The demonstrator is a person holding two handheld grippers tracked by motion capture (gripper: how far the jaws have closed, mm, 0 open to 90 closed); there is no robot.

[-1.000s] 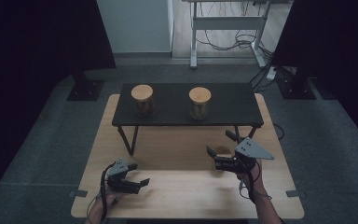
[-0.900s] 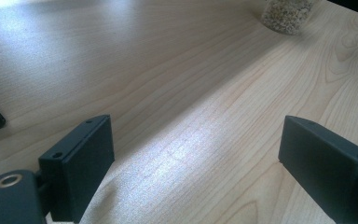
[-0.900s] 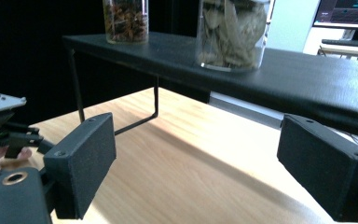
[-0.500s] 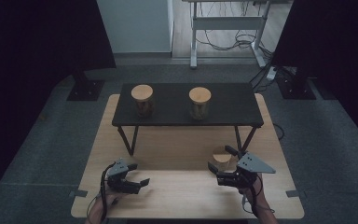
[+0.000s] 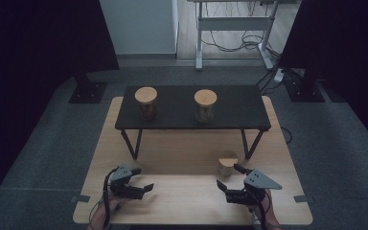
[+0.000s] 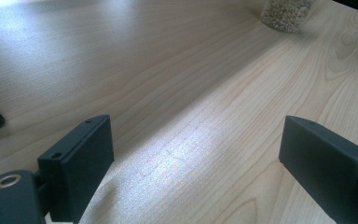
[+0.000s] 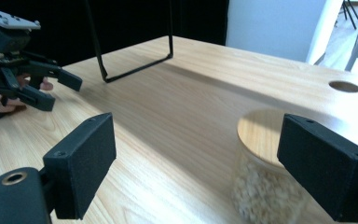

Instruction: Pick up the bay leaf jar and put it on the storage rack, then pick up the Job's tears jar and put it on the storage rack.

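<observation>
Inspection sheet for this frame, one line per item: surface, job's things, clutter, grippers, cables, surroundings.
Surface: light wooden table, with a black shelf standing on it.
Job's things: lidded jar on the table by the right gripper; two jars on the shelf.
Clutter: nothing seen.
Grippers: left gripper open, empty; right gripper open, beside the jar, not gripping it.
Cables: one trails from the left gripper; more on the floor behind.
Surroundings: dark curtains, grey carpet, a desk frame.
</observation>
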